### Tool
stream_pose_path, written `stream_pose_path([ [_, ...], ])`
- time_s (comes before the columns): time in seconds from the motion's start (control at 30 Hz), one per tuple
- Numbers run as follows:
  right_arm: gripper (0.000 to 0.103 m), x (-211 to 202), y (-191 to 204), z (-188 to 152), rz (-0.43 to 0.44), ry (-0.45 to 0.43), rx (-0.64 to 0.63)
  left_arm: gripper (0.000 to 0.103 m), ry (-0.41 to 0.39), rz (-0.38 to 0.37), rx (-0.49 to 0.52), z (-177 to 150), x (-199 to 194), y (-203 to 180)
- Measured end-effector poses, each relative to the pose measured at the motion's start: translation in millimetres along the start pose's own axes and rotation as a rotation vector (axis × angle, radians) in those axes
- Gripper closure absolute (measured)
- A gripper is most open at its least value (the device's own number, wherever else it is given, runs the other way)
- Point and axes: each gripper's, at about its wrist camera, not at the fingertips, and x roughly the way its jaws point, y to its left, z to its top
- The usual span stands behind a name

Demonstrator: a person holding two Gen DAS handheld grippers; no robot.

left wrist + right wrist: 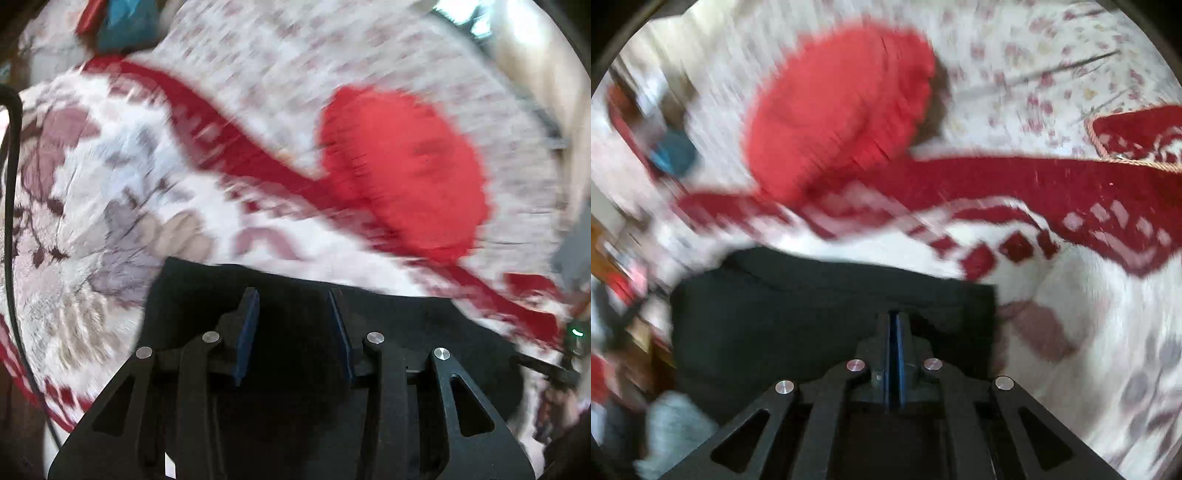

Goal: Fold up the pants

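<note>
Both views are blurred, but the main shapes read clearly. The black pants (295, 295) lie flat on the white and red patterned blanket (92, 192), right under both grippers at the near edge of each view. The left gripper (293, 295) sits over the dark cloth with its fingers spread wide, a clear gap between the blue pads (251, 325), nothing caught between them. The right gripper (895, 317) has its fingers pressed together, only a thin slit between them; whether any pants (812, 314) cloth is pinched in there, I cannot tell. Farther off, a red cushion (402, 166) rests on the flowered sheet (295, 55), overlapping the blanket's red border. A blue bundle (125, 22) lies far left.
</note>
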Motion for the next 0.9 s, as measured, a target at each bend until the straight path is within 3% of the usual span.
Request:
stream_pose_path([
  [0.1,0.103,7,-7,13,-0.001,-0.035,0.006,0.078,0.068,-0.012,-0.049,10,34,18],
  [0.2,0.103,12,-2,16,-0.105,-0.059,-0.031,0.078,0.084,0.015,-0.065,21,40,17],
  [0.23,0.103,11,-4,18,-0.101,-0.059,-0.012,0.078,0.083,0.015,-0.072,21,37,17],
  [0.33,0.103,-7,13,23,-0.17,-0.107,-0.051,0.078,-0.015,-0.003,-0.074,17,8,15],
  [0.43,0.102,-25,46,33,-0.015,-0.169,-0.084,0.077,-0.115,-0.037,-0.082,6,-20,8],
  [0.5,0.102,-15,81,43,0.186,-0.106,-0.13,0.077,-0.128,-0.07,-0.07,-5,-25,0],
  [0.57,0.102,11,127,49,0.376,0.017,-0.227,0.077,-0.121,-0.076,-0.046,-12,-20,-7],
  [0.6,0.102,24,144,48,0.421,0.078,-0.288,0.077,-0.101,-0.068,-0.037,-17,-14,-6],
  [0.63,0.101,39,160,46,0.415,0.126,-0.362,0.078,-0.073,-0.05,-0.051,-20,-4,-2],
  [0.7,0.102,76,174,47,0.274,0.209,-0.464,0.078,-0.03,-0.079,-0.101,-26,12,9],
  [0.73,0.103,89,167,53,0.164,0.197,-0.472,0.078,-0.045,-0.099,-0.101,-29,13,11],
  [0.77,0.103,93,149,67,0.216,0.164,-0.372,0.078,-0.062,-0.099,-0.089,-32,11,10],
  [0.8,0.103,93,138,76,0.158,0.117,-0.3,0.078,-0.075,-0.091,-0.076,-34,10,8],
  [0.87,0.101,90,125,92,-0.046,0.056,-0.228,0.078,-0.101,-0.081,-0.056,-37,11,3],
  [0.9,0.101,87,124,95,-0.015,0.041,-0.199,0.078,-0.115,-0.076,-0.044,-40,11,1],
])
